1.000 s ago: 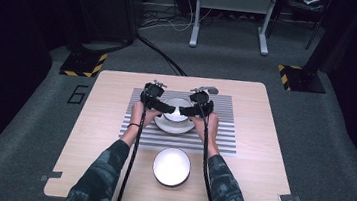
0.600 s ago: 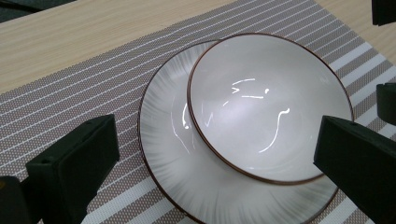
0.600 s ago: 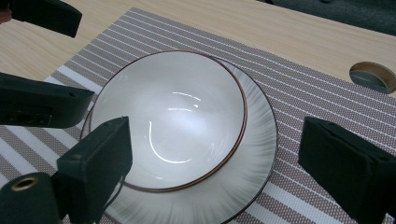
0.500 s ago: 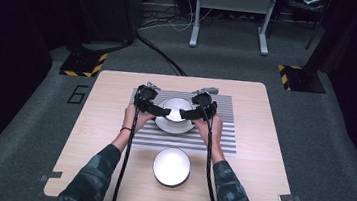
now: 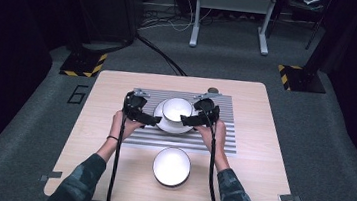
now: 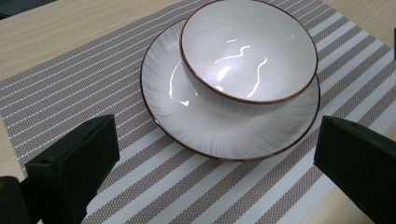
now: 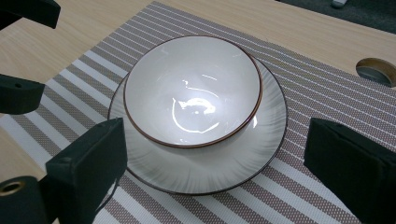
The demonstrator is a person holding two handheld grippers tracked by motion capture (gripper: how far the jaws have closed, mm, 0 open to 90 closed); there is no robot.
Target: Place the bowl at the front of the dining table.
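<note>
A white bowl (image 5: 177, 109) with a thin brown rim stands in a white plate (image 5: 164, 124) on a striped placemat (image 5: 223, 135). My left gripper (image 5: 152, 120) hovers at the plate's left edge, open, and the plate (image 6: 210, 135) and bowl (image 6: 247, 51) lie ahead of its empty jaws. My right gripper (image 5: 187, 120) is at the plate's right edge. Its jaws have just been opening and nothing is between them. From the right gripper (image 7: 215, 133) I see the bowl (image 7: 191, 88), the plate (image 7: 266, 130) and the left gripper (image 7: 23, 51) beyond.
A second white bowl (image 5: 171, 166) sits on the bare wooden table (image 5: 260, 164) between the forearms, near the front edge. A round cable hole (image 5: 213, 90) is just past the placemat's far edge. Dark floor and stands surround the table.
Both grippers have drawn away from the bowl, the left one leftward and the right one rightward, and a little toward the person. The bowl now stands uncovered in the plate.
</note>
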